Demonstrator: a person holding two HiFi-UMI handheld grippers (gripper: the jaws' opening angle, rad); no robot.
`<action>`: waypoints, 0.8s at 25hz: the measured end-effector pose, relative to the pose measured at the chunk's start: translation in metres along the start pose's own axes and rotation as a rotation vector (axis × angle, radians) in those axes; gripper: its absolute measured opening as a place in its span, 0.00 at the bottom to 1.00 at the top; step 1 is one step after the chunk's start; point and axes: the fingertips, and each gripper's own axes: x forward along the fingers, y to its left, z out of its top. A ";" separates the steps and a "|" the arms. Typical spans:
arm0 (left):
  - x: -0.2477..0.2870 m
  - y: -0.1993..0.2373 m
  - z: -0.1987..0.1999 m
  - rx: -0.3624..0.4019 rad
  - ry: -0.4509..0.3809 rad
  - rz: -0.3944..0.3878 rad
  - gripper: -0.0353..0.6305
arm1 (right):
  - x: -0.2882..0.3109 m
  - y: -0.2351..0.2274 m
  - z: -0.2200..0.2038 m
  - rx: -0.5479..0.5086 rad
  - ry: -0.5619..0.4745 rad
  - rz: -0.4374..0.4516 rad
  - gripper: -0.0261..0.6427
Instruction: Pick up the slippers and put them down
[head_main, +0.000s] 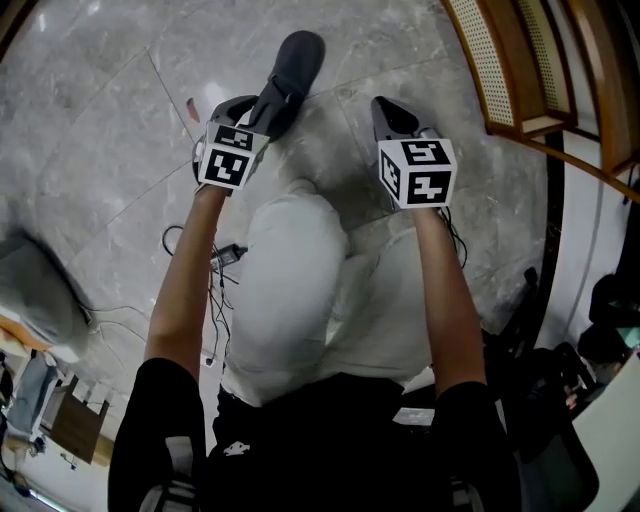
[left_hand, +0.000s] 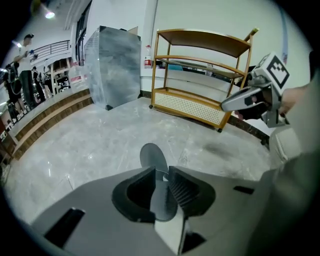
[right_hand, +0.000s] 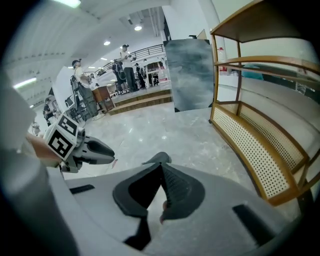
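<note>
Grey marble floor (head_main: 100, 90) lay beneath the dark slipper (head_main: 295, 60), pinched in the left tool (left_hand: 161, 175) and held clear of it, the right tool (right_hand: 161, 167) closed on nothing; pick-up looked done, and next it needed lowering flat before release.

Grey marbled floor tiles (left_hand: 100, 145) spread out ahead of the jaws of the left gripper (left_hand: 161, 172). Ahead and to the right of those jaws, a wooden shelf rack (left_hand: 200, 75) with a cane lower panel stands on the floor. Ahead and to their left stands a tall grey wrapped block (left_hand: 112, 65). Loose cables (head_main: 213, 290) lie on the floor behind the jaws.
</note>
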 end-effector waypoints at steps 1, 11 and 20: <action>-0.012 -0.001 0.007 0.004 0.007 -0.005 0.17 | -0.010 0.001 0.006 0.011 0.006 -0.004 0.04; -0.164 -0.011 0.114 0.024 -0.025 -0.012 0.12 | -0.149 0.002 0.101 0.099 0.022 -0.083 0.04; -0.286 -0.031 0.215 0.046 -0.053 -0.050 0.09 | -0.275 0.024 0.199 0.110 0.011 -0.102 0.04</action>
